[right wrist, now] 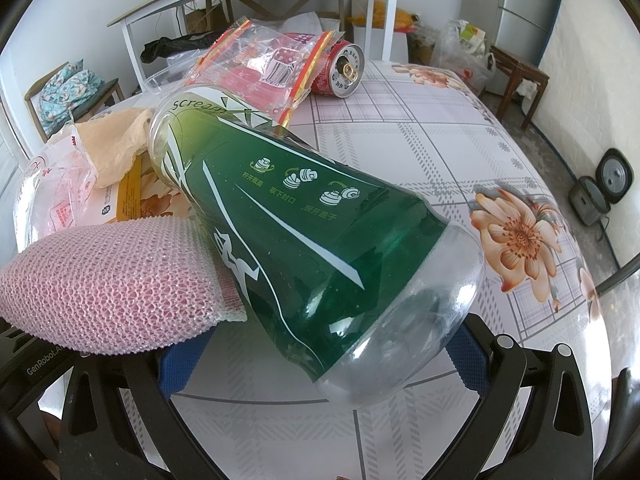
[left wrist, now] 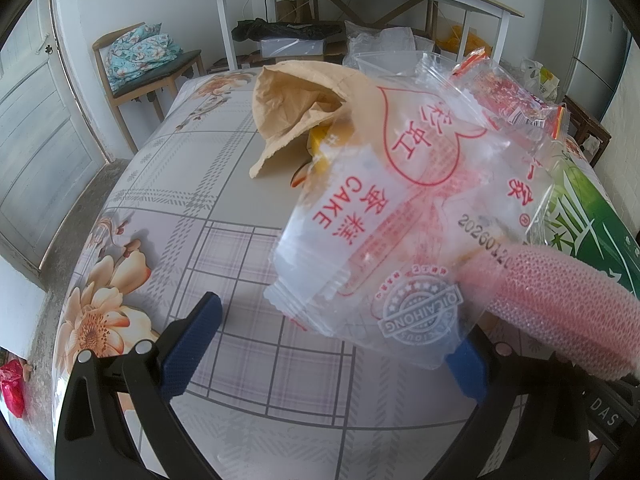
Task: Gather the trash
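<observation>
Although the clear cake wrapper (left wrist: 384, 216) fills the middle of the left wrist view, it hides the right fingertip of the left gripper (left wrist: 340, 340), so I cannot tell whether it is pinched or merely draped there; the fingers stand wide apart. A pink mesh sponge (left wrist: 560, 308) pokes in from the right, its far end cut off. In the right wrist view the right gripper (right wrist: 324, 364) has its fingers spread around the base of a green plastic bottle (right wrist: 304, 232), which covers both pads, so the contact is hard to judge. Farther off on the flowered tablecloth (right wrist: 440, 128) lie a brown paper bag (left wrist: 304, 100), a red snack packet (right wrist: 260, 68) and a red can (right wrist: 340, 70).
</observation>
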